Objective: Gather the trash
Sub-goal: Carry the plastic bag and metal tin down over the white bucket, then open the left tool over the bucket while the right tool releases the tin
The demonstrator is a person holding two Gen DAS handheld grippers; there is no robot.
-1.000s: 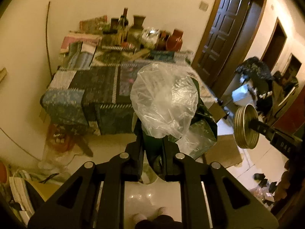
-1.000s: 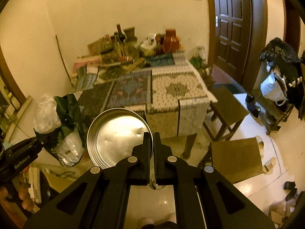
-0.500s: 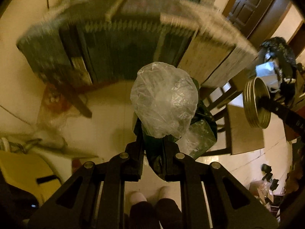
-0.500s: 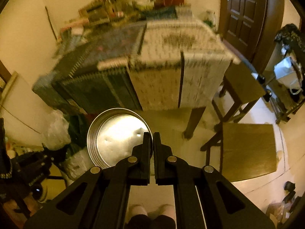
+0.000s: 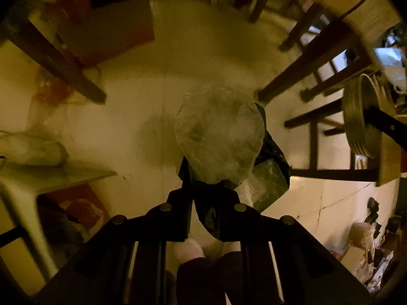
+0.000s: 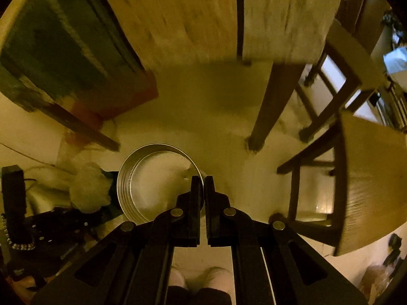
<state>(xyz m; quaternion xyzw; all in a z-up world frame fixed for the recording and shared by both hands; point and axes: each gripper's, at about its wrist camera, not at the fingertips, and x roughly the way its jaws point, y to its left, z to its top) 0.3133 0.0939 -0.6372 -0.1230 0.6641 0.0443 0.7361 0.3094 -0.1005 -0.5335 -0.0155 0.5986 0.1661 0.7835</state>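
Observation:
My left gripper (image 5: 212, 198) is shut on a bundle of trash bags: a crumpled clear plastic bag (image 5: 218, 132) on top and a dark green bag (image 5: 269, 172) behind it, held above the pale floor. The bundle also shows in the right wrist view (image 6: 89, 188) at the left. My right gripper (image 6: 202, 185) is shut on the rim of a round metal tin lid (image 6: 155, 183), held above the floor. The lid shows edge-on in the left wrist view (image 5: 356, 117) at the right.
Both cameras look down at the pale tiled floor (image 6: 208, 106). Dark wooden table legs (image 6: 269, 106) and a chair (image 6: 356, 178) stand ahead and right. A red-edged box (image 5: 106, 33) sits under the table. Clutter lies at the lower right (image 5: 366, 244). My feet (image 6: 201, 277) show below.
Both grippers have tilted steeply downward: the tabletop has left the view and the floor and table legs now fill it. The bags and the lid stay gripped.

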